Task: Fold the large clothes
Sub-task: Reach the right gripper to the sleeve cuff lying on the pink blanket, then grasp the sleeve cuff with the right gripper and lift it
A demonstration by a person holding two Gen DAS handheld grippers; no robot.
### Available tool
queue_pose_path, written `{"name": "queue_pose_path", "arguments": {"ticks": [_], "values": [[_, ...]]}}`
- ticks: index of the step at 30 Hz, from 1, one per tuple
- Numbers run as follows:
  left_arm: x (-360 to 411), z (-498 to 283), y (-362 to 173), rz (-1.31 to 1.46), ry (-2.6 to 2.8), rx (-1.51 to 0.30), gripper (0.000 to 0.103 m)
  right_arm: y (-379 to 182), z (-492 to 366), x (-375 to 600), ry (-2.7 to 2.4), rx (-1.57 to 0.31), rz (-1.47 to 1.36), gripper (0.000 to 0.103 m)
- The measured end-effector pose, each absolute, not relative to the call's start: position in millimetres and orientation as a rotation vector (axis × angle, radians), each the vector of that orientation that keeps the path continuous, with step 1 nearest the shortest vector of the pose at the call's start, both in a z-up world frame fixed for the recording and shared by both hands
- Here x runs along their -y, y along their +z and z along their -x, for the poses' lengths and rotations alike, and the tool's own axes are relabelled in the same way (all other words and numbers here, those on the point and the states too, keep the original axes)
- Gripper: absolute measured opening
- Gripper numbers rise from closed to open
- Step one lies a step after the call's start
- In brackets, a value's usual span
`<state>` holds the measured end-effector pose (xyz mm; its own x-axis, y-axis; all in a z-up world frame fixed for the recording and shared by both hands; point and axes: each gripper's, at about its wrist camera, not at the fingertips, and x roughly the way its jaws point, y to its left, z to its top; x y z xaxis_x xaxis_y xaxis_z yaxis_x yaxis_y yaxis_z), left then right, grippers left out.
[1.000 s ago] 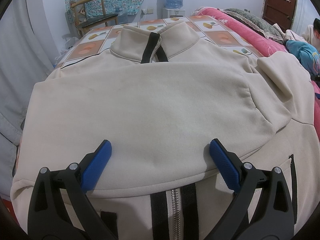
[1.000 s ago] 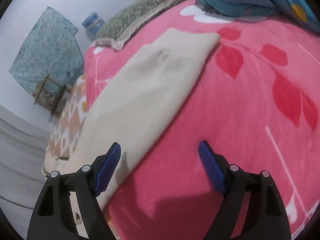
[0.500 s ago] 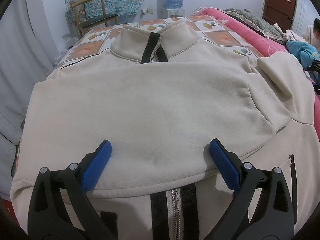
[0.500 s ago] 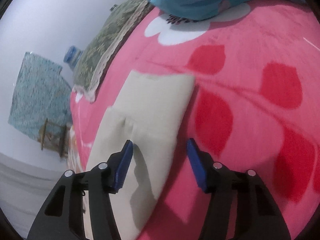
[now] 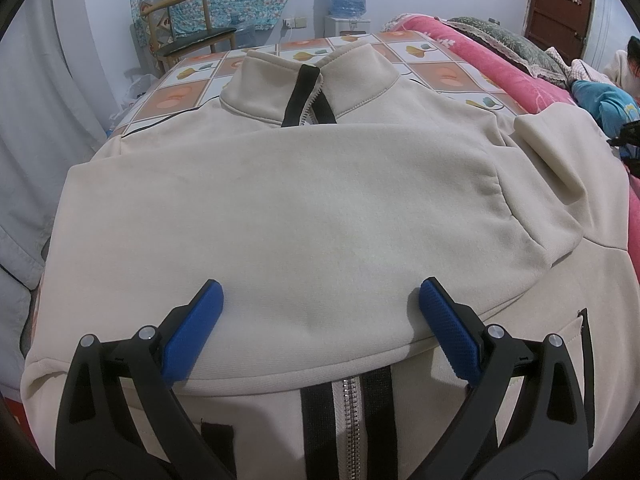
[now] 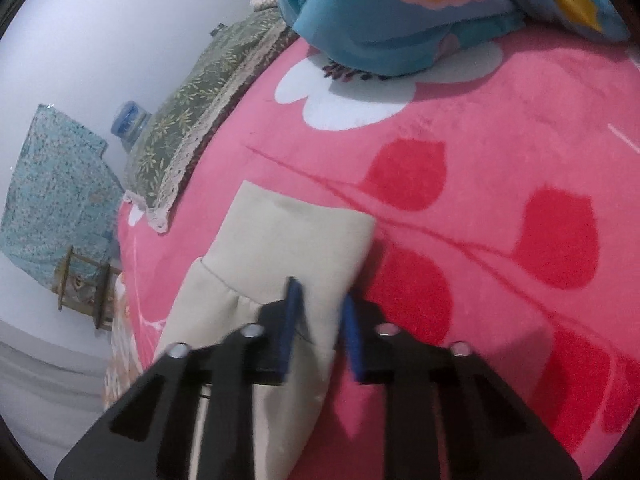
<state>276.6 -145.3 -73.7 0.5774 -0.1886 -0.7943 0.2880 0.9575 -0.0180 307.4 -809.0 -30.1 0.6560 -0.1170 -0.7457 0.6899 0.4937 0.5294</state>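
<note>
Pink blanket (image 6: 500, 128): right claw (image 6: 320, 320) has just closed on cream sleeve (image 6: 296, 236); left claw (image 5: 320, 320) open.

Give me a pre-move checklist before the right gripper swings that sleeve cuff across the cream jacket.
1. Right gripper on the sleeve cuff: ok. Its jaws have just been closing and now pinch the cuff's edge.
2. Grip takes both layers of the cuff: cannot tell.
3. Other sleeve already folded flat across the jacket: ok.
4. Left gripper clear of the fabric: ok, open, and its pads pinch nothing.
5. Cuff free of the blue bedding: ok, it lies apart on the pink blanket.
6. Zipper straight and closed: ok where visible.
</note>
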Motion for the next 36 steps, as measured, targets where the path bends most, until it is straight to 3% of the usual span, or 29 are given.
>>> {"name": "queue_pose_path", "arguments": {"ticks": [8,20,27,28,35,36], "values": [[146,-276,-74,-0.120,-0.278,-0.914,0.095,28,-301,767,-0.455,-0.681,-0.745,0.009],[127,-275,-66,-0.027,-0.250,-0.923,0.095,167,-297,605,-0.076,-0.533,-0.498,0.009],[70,-246,-30,0.071,-0.192,-0.864,0.095,182,-317,505,0.074,-0.575,-0.438,0.009],[58,-243,-29,0.083,-0.181,-0.855,0.093,181,-323,486,0.090,-0.588,-0.414,0.009],[4,-255,-57,0.143,-0.161,-0.960,0.034,171,-347,374,0.201,-0.621,-0.311,0.009],[0,-255,-61,0.145,-0.164,-0.969,0.031,169,-348,358,0.217,-0.620,-0.289,0.009]]}}
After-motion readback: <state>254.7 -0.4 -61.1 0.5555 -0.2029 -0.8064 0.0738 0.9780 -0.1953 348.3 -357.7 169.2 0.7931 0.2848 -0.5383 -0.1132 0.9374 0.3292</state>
